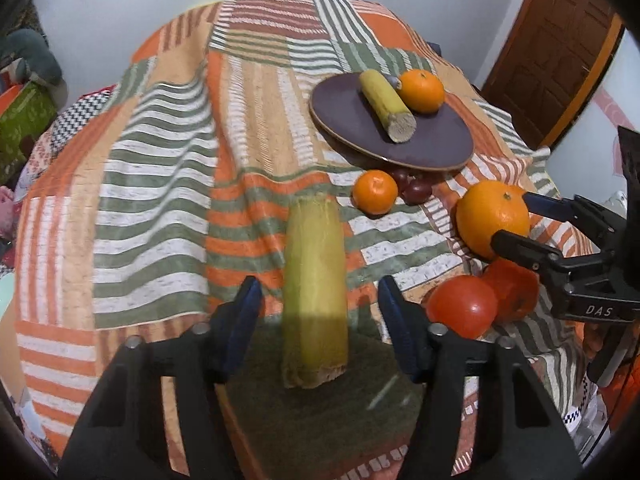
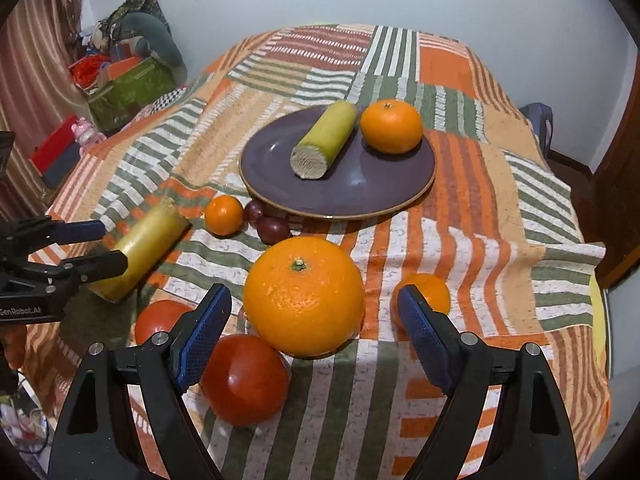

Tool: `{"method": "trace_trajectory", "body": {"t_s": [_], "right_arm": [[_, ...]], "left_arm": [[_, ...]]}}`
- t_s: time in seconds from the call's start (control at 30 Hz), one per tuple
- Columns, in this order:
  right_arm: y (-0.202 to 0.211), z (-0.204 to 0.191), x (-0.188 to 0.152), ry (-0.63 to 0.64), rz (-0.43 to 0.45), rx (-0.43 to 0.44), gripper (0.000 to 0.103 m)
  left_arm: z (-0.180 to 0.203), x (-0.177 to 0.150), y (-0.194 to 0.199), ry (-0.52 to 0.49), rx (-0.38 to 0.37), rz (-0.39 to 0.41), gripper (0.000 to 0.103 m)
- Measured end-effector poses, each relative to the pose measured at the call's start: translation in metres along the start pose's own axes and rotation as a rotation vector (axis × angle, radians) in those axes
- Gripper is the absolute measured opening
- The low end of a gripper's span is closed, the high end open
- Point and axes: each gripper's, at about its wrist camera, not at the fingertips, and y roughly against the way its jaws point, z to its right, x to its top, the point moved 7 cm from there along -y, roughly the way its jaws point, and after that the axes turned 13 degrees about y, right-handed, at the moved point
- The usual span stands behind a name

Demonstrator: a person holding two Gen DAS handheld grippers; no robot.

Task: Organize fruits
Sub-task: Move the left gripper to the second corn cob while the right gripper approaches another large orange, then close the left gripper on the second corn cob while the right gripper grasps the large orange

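A purple plate (image 2: 360,192) holds a yellow-green cane piece (image 2: 326,140) and an orange (image 2: 392,126); the plate also shows in the left wrist view (image 1: 420,148). My left gripper (image 1: 320,312) is open around a second cane piece (image 1: 316,280) that lies on the cloth, also in the right wrist view (image 2: 144,248). My right gripper (image 2: 316,336) is open around a large orange (image 2: 304,296), also in the left wrist view (image 1: 494,218). Two tomatoes (image 2: 246,378) lie near it.
A small orange (image 2: 224,215) and dark grapes (image 2: 268,222) lie in front of the plate. Another small orange (image 2: 428,292) sits behind my right finger. The striped cloth (image 2: 480,240) covers the table. Boxes and clutter (image 2: 120,80) stand left. A wooden door (image 1: 560,40) is right.
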Motion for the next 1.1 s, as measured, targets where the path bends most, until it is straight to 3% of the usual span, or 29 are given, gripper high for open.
{"method": "trace_trajectory", "body": {"t_s": [0.03,0.3,0.43,0.57,0.73,1.1], "right_arm": [[-0.001,-0.002,-0.001,0.002,-0.004,0.008,0.082],[-0.01,-0.009,-0.002,0.03,-0.015,0.009,0.079],[-0.011,-0.002,-0.002,-0.002,-0.014,0.022,0.069],[-0.01,0.002,-0.002,-0.028,-0.006,0.048,0.068],[-0.007,0.001,-0.001,-0.028,-0.001,0.047,0.067],[0.016,0.01,0.009,-0.038,0.055,0.035,0.067]], "left_arm": [[0.001,0.0,-0.003,-0.004,-0.004,-0.004,0.047],[0.0,0.005,-0.022,-0.005,0.006,-0.022,0.042],[-0.002,0.002,-0.034,0.004,0.02,-0.038,0.04],[-0.004,0.002,-0.033,0.02,0.019,-0.022,0.037],[-0.005,0.003,-0.025,0.036,0.021,-0.022,0.037],[0.0,0.018,0.019,0.042,0.001,0.058,0.037]]}}
